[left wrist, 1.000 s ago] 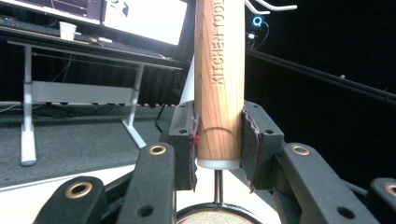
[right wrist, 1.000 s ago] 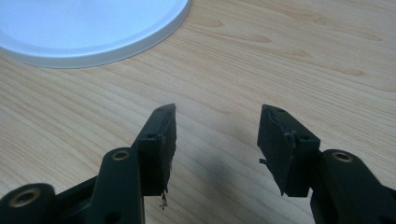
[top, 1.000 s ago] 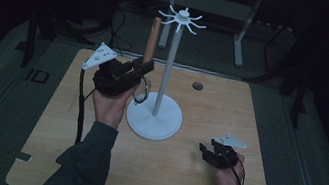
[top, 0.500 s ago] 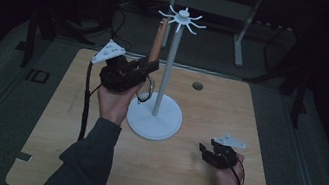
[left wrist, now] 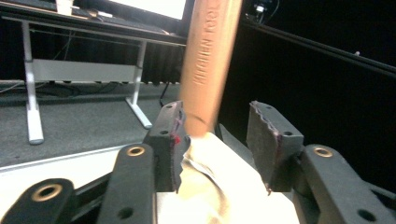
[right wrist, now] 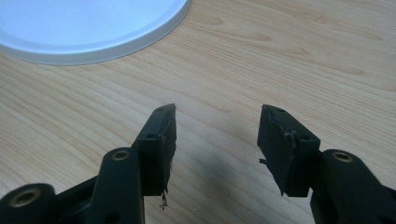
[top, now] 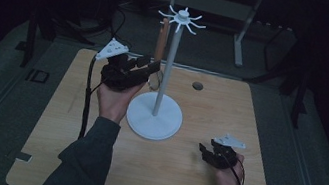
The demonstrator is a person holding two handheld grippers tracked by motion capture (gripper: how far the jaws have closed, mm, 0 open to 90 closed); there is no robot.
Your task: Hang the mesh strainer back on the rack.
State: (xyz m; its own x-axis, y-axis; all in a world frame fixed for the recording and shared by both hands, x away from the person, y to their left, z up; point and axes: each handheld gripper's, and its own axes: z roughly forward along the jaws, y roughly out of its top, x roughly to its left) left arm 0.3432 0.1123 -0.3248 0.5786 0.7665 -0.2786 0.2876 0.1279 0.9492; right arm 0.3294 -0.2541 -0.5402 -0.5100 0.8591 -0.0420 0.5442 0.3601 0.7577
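Wooden handle [left wrist: 208,65] hangs from white rack [top: 171,68], btwn just-opened left gripper [left wrist: 217,140] fingers, untouched; right gripper [right wrist: 217,149] fingers spread over table [right wrist: 280,56].

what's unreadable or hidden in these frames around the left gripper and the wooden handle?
- Wooden handle, left gripper view: top cut off by the frame edge, blurred; contact with the jaws unclear.
- Handle's lower end, high view: hidden behind the left gripper.
- How it hangs on the white stand: too small and dim.
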